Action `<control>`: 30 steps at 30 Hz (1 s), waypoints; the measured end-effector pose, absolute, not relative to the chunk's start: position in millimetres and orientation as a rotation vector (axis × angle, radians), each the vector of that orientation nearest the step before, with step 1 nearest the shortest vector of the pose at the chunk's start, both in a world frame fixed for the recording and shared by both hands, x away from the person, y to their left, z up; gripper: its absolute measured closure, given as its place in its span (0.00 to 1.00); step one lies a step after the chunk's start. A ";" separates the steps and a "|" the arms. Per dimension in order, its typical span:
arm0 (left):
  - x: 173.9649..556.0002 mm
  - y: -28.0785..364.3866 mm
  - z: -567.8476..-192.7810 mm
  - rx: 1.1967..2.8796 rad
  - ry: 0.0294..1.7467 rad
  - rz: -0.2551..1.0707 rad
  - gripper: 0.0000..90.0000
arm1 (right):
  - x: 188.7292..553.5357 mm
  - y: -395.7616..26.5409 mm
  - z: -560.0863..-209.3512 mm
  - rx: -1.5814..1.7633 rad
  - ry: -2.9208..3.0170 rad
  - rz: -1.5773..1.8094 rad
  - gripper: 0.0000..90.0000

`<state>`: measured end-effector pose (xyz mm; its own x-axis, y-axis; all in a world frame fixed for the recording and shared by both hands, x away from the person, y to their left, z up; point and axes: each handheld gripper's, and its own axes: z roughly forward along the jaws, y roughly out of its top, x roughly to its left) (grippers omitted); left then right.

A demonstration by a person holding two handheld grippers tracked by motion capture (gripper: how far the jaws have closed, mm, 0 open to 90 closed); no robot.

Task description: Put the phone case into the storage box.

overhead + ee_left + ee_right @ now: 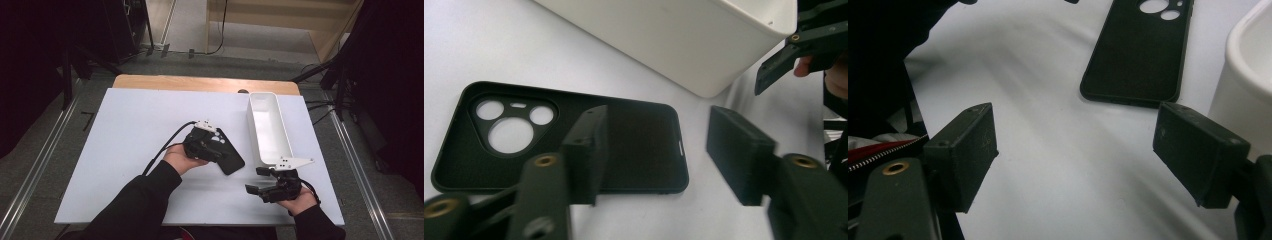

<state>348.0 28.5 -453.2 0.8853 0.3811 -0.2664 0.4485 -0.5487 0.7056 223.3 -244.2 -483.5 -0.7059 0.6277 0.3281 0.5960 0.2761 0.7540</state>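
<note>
White tabletop holds a thin, light, probably flexible black phone case (574, 145) lying flat beside a white bin (268, 127); left gripper (659, 150), jaws parted, straddles its short edge, likely the best hold.

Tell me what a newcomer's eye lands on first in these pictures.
A black phone case lies flat mid-table on the white table, its camera cut-outs facing up, with the left gripper poised over it, jaws apart. To its right stands a long white bin, the right gripper open at its near end.
</note>
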 end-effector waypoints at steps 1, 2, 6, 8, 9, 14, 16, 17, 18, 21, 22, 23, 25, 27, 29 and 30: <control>348.0 28.5 -453.2 2.211 0.593 -0.103 0.61 | 223.3 -244.2 -483.5 1.191 2.482 1.442 0.18; 346.1 28.6 -454.4 2.198 0.576 -0.125 0.72 | 223.2 -244.2 -483.5 1.187 2.483 1.440 0.18; 342.6 25.8 -461.0 2.231 0.554 -0.156 0.94 | 223.4 -244.2 -483.7 1.182 2.485 1.440 0.18; 341.0 24.1 -468.7 2.243 0.562 -0.207 0.99 | 223.3 -244.0 -483.5 1.182 2.484 1.439 0.18; 340.2 23.7 -470.0 2.247 0.565 -0.203 0.99 | 222.9 -243.7 -483.2 1.184 2.485 1.444 0.18; 337.8 22.4 -476.2 2.252 0.559 -0.170 0.99 | 223.0 -243.5 -483.4 1.179 2.486 1.434 0.18; 336.1 20.4 -480.0 2.259 0.563 -0.147 0.99 | 223.1 -243.1 -483.5 1.179 2.487 1.435 0.18; 335.7 19.7 -481.6 2.257 0.561 -0.143 0.99 | 223.2 -243.2 -483.6 1.178 2.486 1.434 0.18; 335.4 18.9 -483.0 2.259 0.561 -0.141 0.99 | 223.2 -243.2 -483.6 1.177 2.487 1.434 0.18; 332.9 16.0 -486.7 2.254 0.567 -0.128 0.99 | 223.3 -243.5 -483.6 1.180 2.489 1.435 0.18; 332.3 15.2 -488.1 2.253 0.562 -0.123 0.99 | 223.3 -243.5 -483.7 1.180 2.489 1.435 0.18; 331.6 14.3 -489.2 2.253 0.568 -0.122 0.99 | 223.3 -243.5 -483.7 1.179 2.489 1.435 0.18; 331.7 13.0 -493.2 2.258 0.562 -0.109 0.99 | 223.2 -243.3 -483.7 1.178 2.489 1.434 0.18; 331.4 10.8 -498.9 2.262 0.577 -0.112 0.99 | 223.5 -243.1 -483.9 1.177 2.491 1.431 0.18; 330.8 9.4 -502.3 2.281 0.571 -0.112 0.99 | 223.5 -243.2 -483.9 1.176 2.493 1.431 0.18; 330.0 8.8 -504.3 2.294 0.564 -0.115 0.99 | 223.4 -243.2 -483.7 1.177 2.493 1.432 0.18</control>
<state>330.0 8.8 -504.3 0.8984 0.3626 -0.2478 0.4306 -0.6161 0.6595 223.4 -243.2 -483.7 -0.7125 0.6238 0.3212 0.5918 0.2883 0.7528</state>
